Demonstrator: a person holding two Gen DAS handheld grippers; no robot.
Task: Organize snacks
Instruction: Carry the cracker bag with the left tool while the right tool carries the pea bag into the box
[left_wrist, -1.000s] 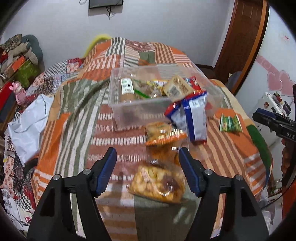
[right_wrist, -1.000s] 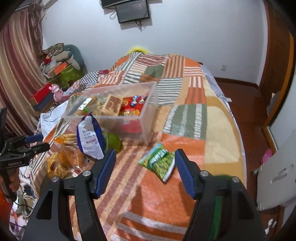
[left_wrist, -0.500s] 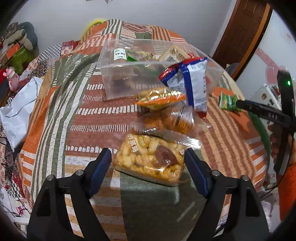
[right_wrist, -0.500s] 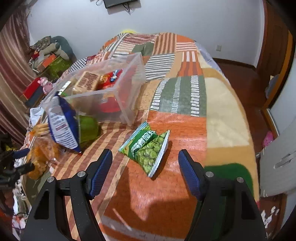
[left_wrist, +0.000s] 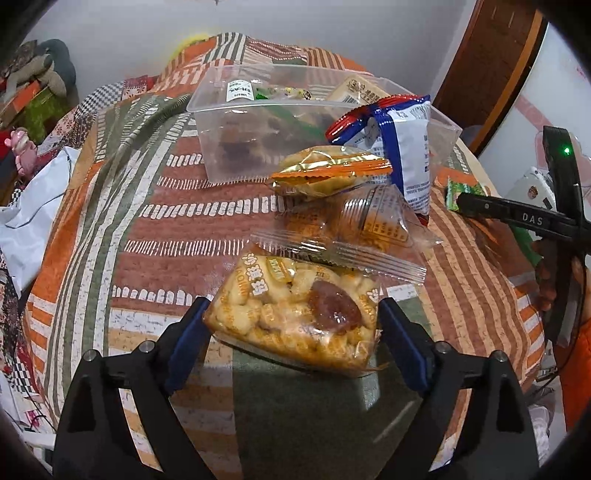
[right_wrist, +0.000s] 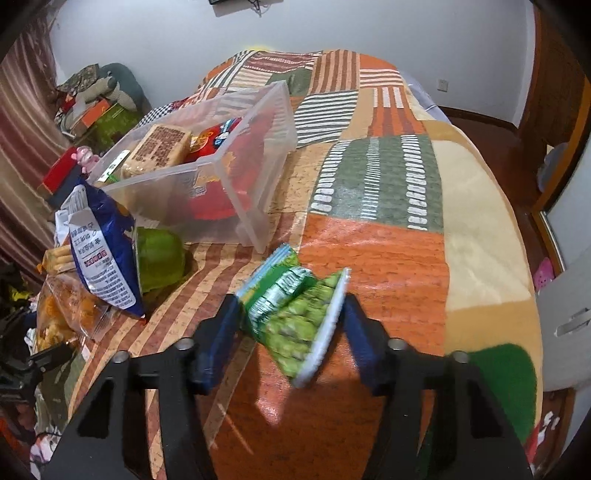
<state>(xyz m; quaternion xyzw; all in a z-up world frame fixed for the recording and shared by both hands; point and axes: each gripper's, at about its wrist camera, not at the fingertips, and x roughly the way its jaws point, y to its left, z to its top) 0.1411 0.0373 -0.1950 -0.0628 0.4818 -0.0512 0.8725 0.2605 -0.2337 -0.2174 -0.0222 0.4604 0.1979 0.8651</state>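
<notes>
Crinkly clear film is what both claws have to deal with here, so the step in hand, closing on a packet with each, calls for a squeeze on the filled body and not on the flat sealed edges. The left claw (left_wrist: 291, 328) stands wide, its blue pads flanking the packet of puffed golden snacks (left_wrist: 295, 314) that lies on the patchwork bedspread (left_wrist: 110, 192); the pads look to be at or just beside the packet's sides, and I cannot tell whether they press it yet. The right claw (right_wrist: 291, 328) is narrower, with the green pea packet (right_wrist: 291, 314) between its fingers, one long edge tipped up against the right finger; it seems close to gripped, though firm contact is not clear. The clear plastic bin (right_wrist: 229, 155), already holding a biscuit pack and red wrappers, stands beyond both, near the middle of the bed. A blue-and-white bag (left_wrist: 402, 147) leans on its near wall, with an orange-sealed gold packet (left_wrist: 328, 173) and another clear packet (left_wrist: 362, 221) between it and the left claw. To do this well, I judge each claw should close slowly until the film stops slipping, lift straight up off the soft cover, and carry over the leaning bag without knocking it.
</notes>
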